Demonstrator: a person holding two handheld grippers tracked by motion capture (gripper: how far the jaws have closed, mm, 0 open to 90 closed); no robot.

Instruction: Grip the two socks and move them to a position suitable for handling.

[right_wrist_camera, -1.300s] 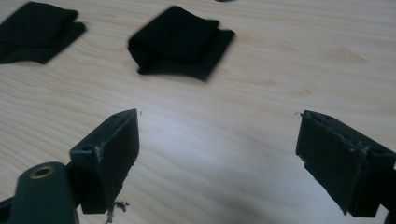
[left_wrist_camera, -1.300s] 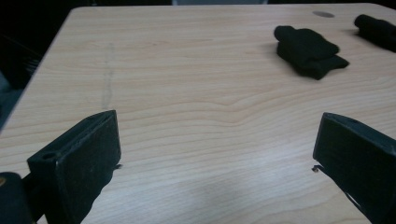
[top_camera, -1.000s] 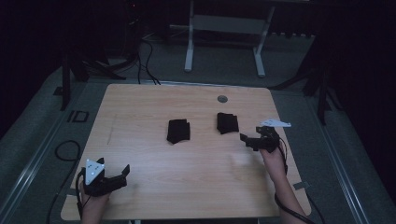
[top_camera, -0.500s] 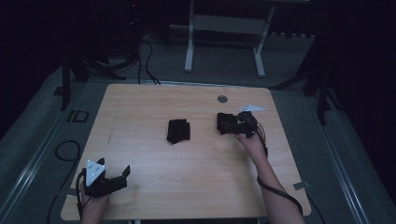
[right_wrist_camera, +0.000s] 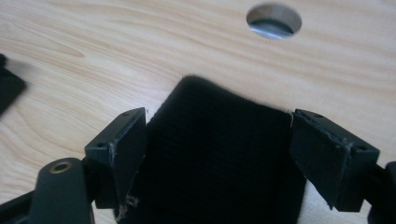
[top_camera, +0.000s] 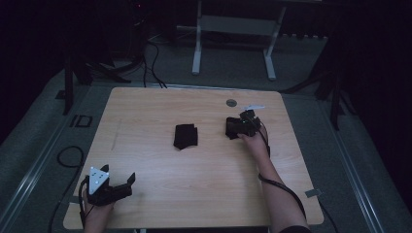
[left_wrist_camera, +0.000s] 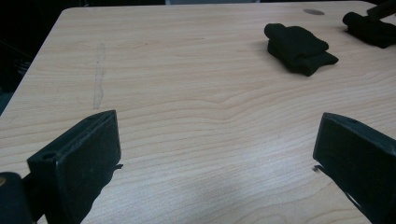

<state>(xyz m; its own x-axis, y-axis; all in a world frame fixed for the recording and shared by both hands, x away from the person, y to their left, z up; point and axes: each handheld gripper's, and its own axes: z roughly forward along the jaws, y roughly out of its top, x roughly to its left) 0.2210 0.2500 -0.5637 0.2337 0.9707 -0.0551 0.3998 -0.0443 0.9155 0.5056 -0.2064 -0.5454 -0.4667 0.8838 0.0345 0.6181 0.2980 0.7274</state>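
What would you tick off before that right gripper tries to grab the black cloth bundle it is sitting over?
1. Black bundle lies between the right gripper jaws: ok.
2. Jaws stand wide enough; they have just been closing a little, with the bundle between them: ok.
3. Pads pressing on the cloth: cannot tell, they sit at its edges.
4. Second black bundle lies apart, out of the way: ok.
5. Table hole is beyond the bundle, not under the jaws: ok.
6. Left gripper is open and empty at the table's near corner: ok.
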